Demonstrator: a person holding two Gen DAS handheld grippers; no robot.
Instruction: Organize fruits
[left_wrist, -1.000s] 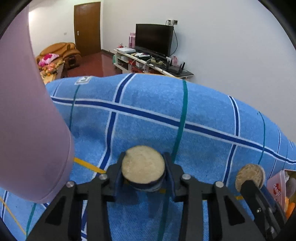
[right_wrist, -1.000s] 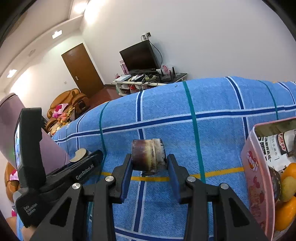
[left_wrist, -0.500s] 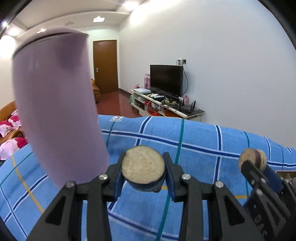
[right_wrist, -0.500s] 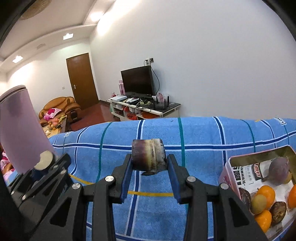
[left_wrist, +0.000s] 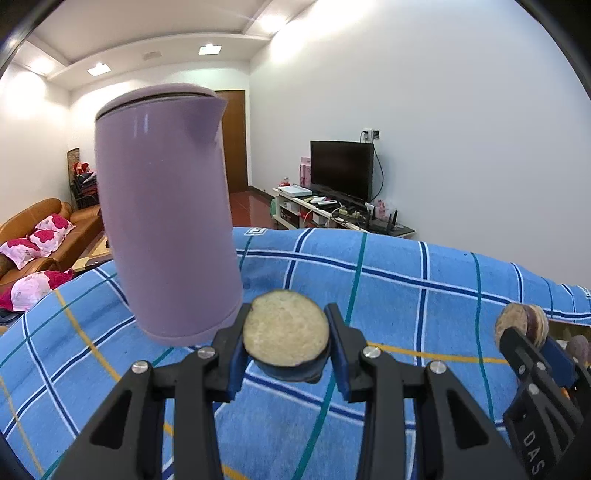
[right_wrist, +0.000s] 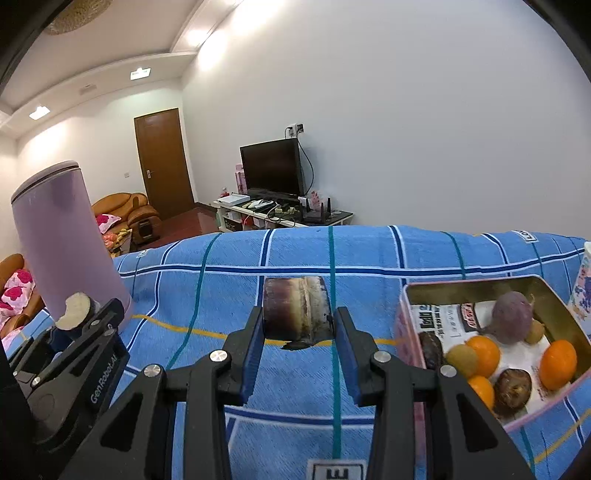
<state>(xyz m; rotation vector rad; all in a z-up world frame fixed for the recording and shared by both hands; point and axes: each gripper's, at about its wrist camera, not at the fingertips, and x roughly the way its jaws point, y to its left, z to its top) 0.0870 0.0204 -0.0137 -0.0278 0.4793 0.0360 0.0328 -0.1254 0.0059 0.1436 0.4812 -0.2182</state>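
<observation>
Right wrist: tin (right_wrist: 406, 325) rim just beside right tongs (right_wrist: 299, 332); cloth (right_wrist: 207, 288) bare leftward.

Home living room, likely: television (right_wrist: 272, 168) on low stand, brown sofa (left_wrist: 35, 236), wooden door (right_wrist: 163, 162).

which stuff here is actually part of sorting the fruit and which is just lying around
Part of the job:
- left gripper, shut on a cut fruit piece
- right gripper, shut on a second fruit piece
- pink tin with oranges and other fruit

Just lying about:
- purple kettle
- blue checked cloth
- television
- sofa
</observation>
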